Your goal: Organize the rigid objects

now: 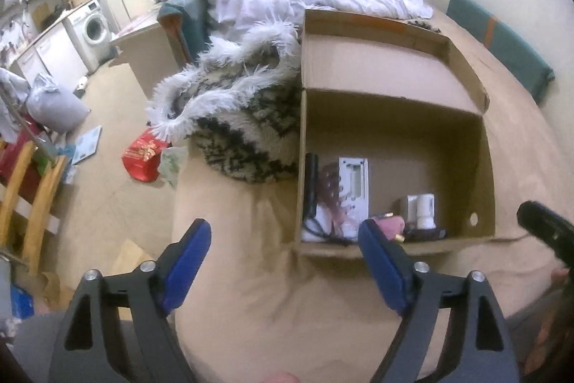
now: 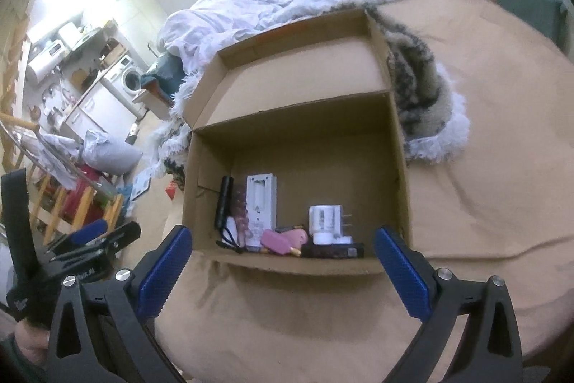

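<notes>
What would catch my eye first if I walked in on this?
Probably the open cardboard box on the tan bedsheet, with small things lined along its near wall, including a white plug and something pink. Beside it lies a shaggy black-and-white blanket.

Both grippers, left gripper (image 1: 283, 239) and right gripper (image 2: 283, 246), have black triangular-cutout arms, silver screw heads and ribbed blue pads (image 2: 401, 275); possibly grey clothing below.
</notes>
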Demonstrator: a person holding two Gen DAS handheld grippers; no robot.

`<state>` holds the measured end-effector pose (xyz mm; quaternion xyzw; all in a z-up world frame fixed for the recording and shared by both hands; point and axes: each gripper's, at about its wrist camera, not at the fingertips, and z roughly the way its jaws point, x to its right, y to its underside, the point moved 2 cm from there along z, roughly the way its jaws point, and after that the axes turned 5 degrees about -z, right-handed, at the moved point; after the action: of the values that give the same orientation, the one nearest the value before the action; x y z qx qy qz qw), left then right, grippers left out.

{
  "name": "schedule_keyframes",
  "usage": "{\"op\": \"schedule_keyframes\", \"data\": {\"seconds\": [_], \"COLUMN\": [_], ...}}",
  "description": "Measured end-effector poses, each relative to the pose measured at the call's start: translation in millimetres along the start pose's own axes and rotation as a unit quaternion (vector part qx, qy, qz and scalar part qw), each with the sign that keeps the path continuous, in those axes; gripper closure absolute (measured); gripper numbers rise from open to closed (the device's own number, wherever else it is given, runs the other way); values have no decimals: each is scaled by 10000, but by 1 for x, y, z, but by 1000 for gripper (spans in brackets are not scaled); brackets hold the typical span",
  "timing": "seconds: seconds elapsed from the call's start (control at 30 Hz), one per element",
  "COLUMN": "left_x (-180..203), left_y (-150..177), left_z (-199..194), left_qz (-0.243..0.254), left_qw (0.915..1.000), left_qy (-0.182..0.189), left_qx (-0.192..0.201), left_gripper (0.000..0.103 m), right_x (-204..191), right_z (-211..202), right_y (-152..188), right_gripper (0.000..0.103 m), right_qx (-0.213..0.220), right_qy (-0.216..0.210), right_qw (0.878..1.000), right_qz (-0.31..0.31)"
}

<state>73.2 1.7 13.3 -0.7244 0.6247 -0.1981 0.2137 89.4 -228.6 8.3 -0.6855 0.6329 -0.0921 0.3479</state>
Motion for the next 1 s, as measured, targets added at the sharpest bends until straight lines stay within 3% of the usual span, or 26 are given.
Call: {"op": "schedule_keyframes", "data": {"seconds": [0.13,0.43,0.63,1.0], "left_x": [0,4,8,8], "left_y": [18,30,28,32], "left_z": [-4,2,8,10], "left_qz": [38,-28,-60,-47], "left_qw": [9996,9986,9985,9989], "left_qy": [290,212,146,248], "left_qx": [51,481,521,384], "left_gripper": [2,1,1,1], "right_x": [-2,4,-5,-2], "right_z": [-7,2,8,11], "right_y": [16,39,41,42], "right_gripper": [0,0,0,0], "right_qx": [116,527,496,408], "right_qy": [148,518,662,678], "right_qw": [9997,9971,9955,9960], "right_qz": [-123,-159,-466,-421]}}
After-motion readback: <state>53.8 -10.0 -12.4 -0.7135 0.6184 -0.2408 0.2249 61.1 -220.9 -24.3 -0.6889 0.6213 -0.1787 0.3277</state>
